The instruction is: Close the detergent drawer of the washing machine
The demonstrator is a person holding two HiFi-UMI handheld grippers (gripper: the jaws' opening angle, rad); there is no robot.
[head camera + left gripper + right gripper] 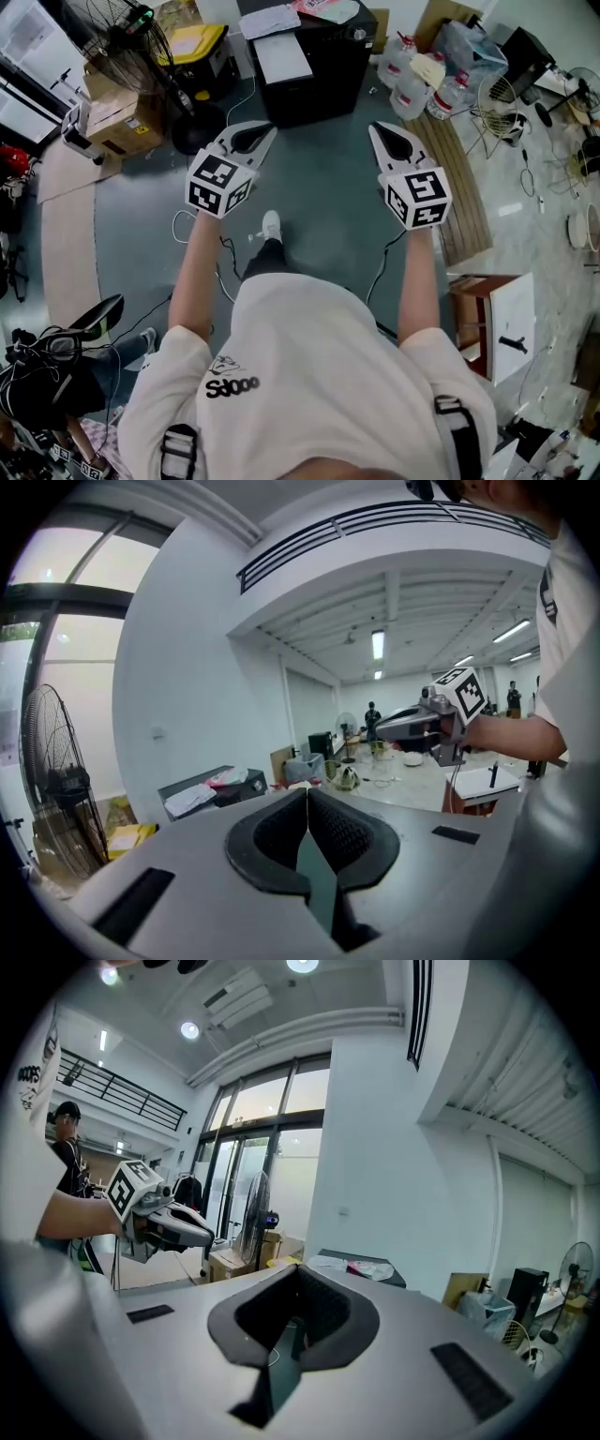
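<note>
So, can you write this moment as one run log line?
left gripper: shut, empty | right gripper: shut, empty | washing machine: not in view

- Grey-green floor [319, 178] spreads out below me.
- Far ahead, a black cabinet [314, 70] stands on it.
- Far left: a pedestal fan [141, 42] and a cardboard box [127, 127].
- Far right: plastic jugs [412, 89]; nearer, a wooden board [464, 178].

Cabinet [314, 75] ahead on the floor [319, 187], papers [281, 52] on it; fan [127, 33] left of it, box [122, 127] before the fan; bottles [412, 84] right of the cabinet, planks [464, 178] nearer, on the right; left hand-held gripper [265, 134] and right hand-held gripper [377, 131] side by side, apart, before the cabinet.
</note>
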